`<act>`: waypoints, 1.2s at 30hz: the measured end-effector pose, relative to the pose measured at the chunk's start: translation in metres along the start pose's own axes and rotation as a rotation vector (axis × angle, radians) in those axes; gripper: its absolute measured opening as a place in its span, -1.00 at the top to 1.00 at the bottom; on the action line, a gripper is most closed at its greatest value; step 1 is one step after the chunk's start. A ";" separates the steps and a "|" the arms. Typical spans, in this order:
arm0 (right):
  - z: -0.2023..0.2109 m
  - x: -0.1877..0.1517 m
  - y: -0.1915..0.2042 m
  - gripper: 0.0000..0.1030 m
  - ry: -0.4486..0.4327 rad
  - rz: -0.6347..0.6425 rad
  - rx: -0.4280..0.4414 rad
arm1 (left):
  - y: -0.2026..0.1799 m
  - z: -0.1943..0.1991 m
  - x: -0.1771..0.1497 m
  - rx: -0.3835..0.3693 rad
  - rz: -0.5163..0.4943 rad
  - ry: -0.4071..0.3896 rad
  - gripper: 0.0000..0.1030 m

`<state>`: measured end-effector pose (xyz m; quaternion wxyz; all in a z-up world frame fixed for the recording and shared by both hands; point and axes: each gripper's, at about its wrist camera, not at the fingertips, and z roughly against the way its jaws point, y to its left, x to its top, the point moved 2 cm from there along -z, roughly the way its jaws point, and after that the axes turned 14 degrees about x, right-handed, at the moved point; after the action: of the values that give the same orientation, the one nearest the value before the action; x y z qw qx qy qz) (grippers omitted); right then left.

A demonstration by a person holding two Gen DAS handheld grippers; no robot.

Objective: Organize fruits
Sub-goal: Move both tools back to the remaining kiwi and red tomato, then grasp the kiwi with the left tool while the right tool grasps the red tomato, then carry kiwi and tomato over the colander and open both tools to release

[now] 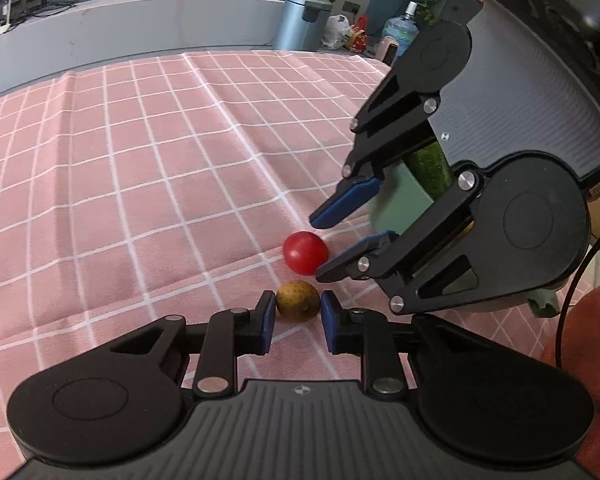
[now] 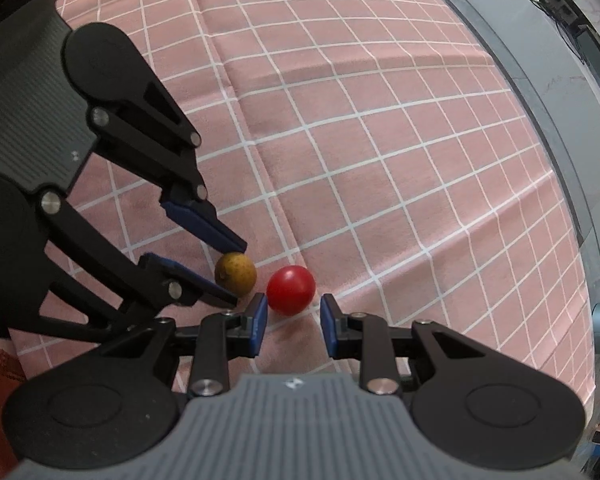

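Note:
A small yellow-brown fruit (image 1: 298, 301) and a red cherry tomato (image 1: 305, 252) lie close together on the pink checked tablecloth (image 1: 140, 160). My left gripper (image 1: 298, 307) is open, its blue pads either side of the yellow-brown fruit; whether they touch it I cannot tell. My right gripper (image 1: 320, 246) is open, its fingertips around the tomato from the right. In the right wrist view the tomato (image 2: 291, 290) sits just ahead of the right gripper (image 2: 294, 308), and the left gripper (image 2: 238, 276) brackets the yellow-brown fruit (image 2: 236, 273).
A green container (image 1: 396, 200) with a dark green item stands behind the right gripper. The table's far edge meets a grey counter (image 1: 140, 28); a blue bin (image 1: 304, 20) stands beyond. An orange cloth (image 1: 596, 360) lies at the right.

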<state>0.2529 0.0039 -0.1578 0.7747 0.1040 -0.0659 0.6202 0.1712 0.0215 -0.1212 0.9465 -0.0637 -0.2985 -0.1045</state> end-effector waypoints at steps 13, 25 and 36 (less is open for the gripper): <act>-0.006 0.007 0.003 0.52 -0.007 -0.043 -0.009 | 0.028 0.022 -0.001 0.015 0.123 -0.021 0.48; 0.030 0.002 0.035 0.55 -0.160 -0.133 -0.083 | 0.035 0.069 -0.005 0.084 0.163 -0.081 0.48; 0.110 -0.050 0.074 0.55 -0.457 -0.367 -0.192 | 0.015 0.111 -0.001 0.092 0.217 -0.137 0.48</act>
<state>0.1728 -0.0542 -0.0567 0.8452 0.1773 -0.2767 0.4215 0.1129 0.0569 -0.0326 0.9315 -0.0593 -0.3584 0.0166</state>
